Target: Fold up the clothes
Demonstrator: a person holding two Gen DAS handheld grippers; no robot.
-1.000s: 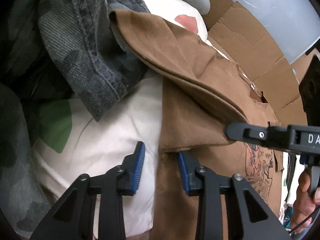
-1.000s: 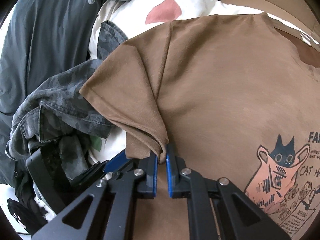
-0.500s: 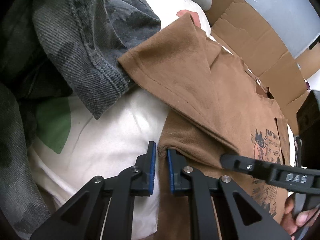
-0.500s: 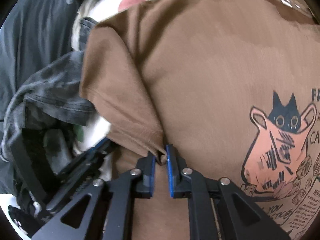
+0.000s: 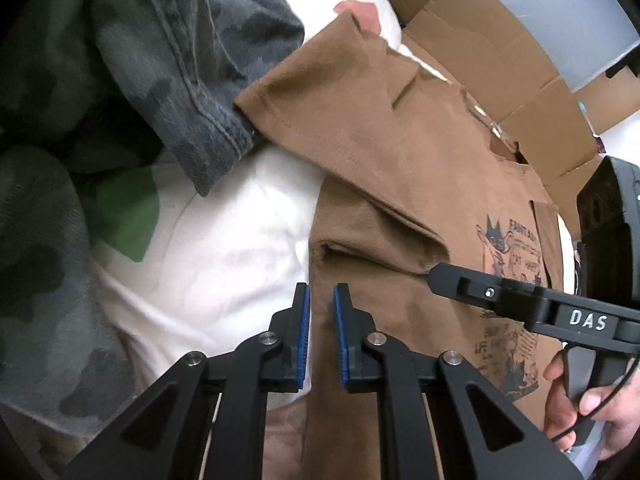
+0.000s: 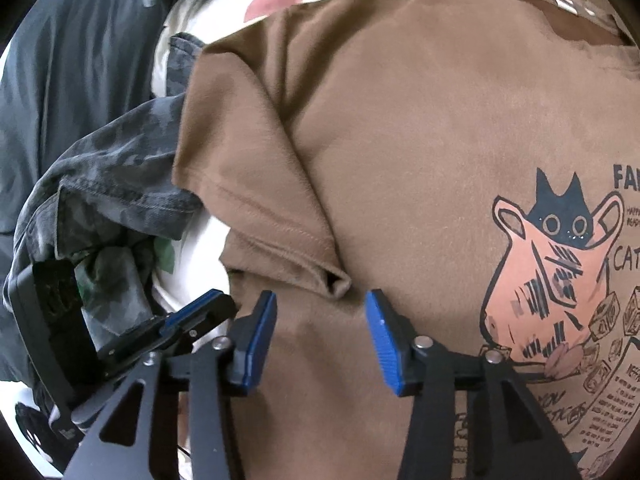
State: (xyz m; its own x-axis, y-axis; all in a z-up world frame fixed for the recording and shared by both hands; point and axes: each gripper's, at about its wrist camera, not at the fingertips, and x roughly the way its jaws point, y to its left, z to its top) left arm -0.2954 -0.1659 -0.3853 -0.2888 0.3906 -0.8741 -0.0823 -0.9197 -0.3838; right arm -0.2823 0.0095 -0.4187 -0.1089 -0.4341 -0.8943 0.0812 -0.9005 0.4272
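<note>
Left gripper [image 5: 321, 328] first, from its own wrist cam: jaws are nearly closed with just a narrow gap, straddling the side edge of the brown t-shirt [image 5: 404, 160]. Honestly can't tell if the blue pads are actually pinching the fabric or just sitting over it. That shirt is spread across a white pillow [image 5: 224, 248], with a camo jacket [image 5: 132, 64] piled to the left and flattened cardboard [image 5: 500, 76] further back. The other tool pokes in from the right, held by a hand [image 5: 588, 404].

Right wrist cam: right gripper [image 6: 321, 328] has its jaws opening, roughly halfway apart, nothing clamped. The folded sleeve [image 6: 280, 216] tip lies just ahead of the gap, loose on the shirt body. Cat print [image 6: 560, 280] sits off to the right, left tool visible at lower left beside the jacket.
</note>
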